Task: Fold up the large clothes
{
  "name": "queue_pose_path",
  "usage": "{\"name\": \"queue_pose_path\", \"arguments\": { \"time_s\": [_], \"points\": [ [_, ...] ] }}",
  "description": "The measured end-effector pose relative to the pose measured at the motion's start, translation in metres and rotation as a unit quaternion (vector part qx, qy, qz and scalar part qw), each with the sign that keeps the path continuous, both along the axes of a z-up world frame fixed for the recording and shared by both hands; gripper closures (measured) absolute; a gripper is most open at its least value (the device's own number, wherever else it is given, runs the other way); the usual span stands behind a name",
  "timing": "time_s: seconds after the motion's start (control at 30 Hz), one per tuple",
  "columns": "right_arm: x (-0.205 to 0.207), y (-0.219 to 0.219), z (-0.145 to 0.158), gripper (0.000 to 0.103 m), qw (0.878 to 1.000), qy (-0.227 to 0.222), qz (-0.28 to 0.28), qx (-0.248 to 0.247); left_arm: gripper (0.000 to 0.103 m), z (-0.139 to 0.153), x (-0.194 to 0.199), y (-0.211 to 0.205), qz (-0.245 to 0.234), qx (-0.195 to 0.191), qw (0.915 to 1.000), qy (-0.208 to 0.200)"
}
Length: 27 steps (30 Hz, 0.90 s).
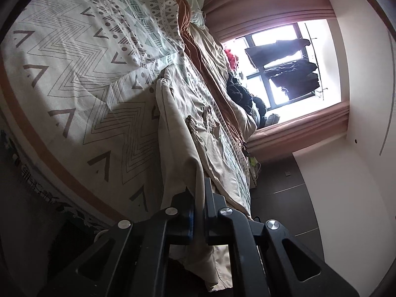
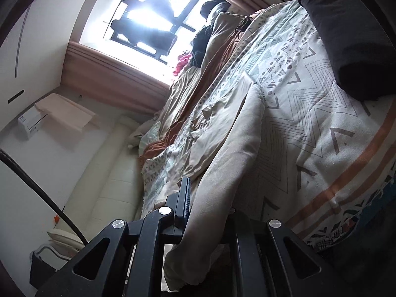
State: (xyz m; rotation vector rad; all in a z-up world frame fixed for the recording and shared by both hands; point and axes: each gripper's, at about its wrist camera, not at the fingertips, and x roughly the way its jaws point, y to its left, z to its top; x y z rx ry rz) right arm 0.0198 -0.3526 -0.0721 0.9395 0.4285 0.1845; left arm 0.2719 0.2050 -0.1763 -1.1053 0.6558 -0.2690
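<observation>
A large beige garment [image 1: 180,128] lies stretched across the patterned bedspread [image 1: 74,57]. My left gripper [image 1: 199,198] is shut on one end of it, and cloth hangs down between the fingers. In the right wrist view the same beige garment [image 2: 237,133] runs from the bed toward me. My right gripper [image 2: 205,198] is shut on its other end, and the cloth drapes over and hides the right finger. Both views are rolled sideways, so the bed looks tilted.
A crumpled tan and rust duvet [image 1: 212,57] lies along the far side of the bed. A dark pillow [image 2: 346,37] sits at the bed's end. Dark clothes [image 1: 292,74] hang at the bright window with pink curtains [image 1: 297,128]. A white headboard [image 2: 111,185] stands by the wall.
</observation>
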Motion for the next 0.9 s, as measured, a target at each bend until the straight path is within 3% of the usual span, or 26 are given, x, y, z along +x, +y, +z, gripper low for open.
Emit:
{"name": "queue_pose_path", "arguments": {
  "time_s": [0.33,0.53,0.77,0.9],
  "points": [
    [-0.057,-0.009,-0.010,0.095,1.000,-0.026,0.013,-0.002,0.096,0.000,-0.066,-0.001,0.004,0.003,0.9996,-0.029],
    [-0.076,-0.018,-0.027,0.095,1.000,-0.016,0.015,-0.008,0.096,-0.010,-0.085,0.001,0.007,-0.005,0.9994,-0.033],
    [-0.072,-0.025,-0.019,0.095,1.000,-0.023,0.019,-0.001,0.096,0.003,-0.070,0.000,0.003,-0.006,0.9988,-0.049],
    [-0.049,-0.030,-0.006,0.095,0.999,-0.032,0.017,0.008,0.096,0.024,-0.044,0.001,0.003,-0.007,0.9981,-0.061]
  ]
}}
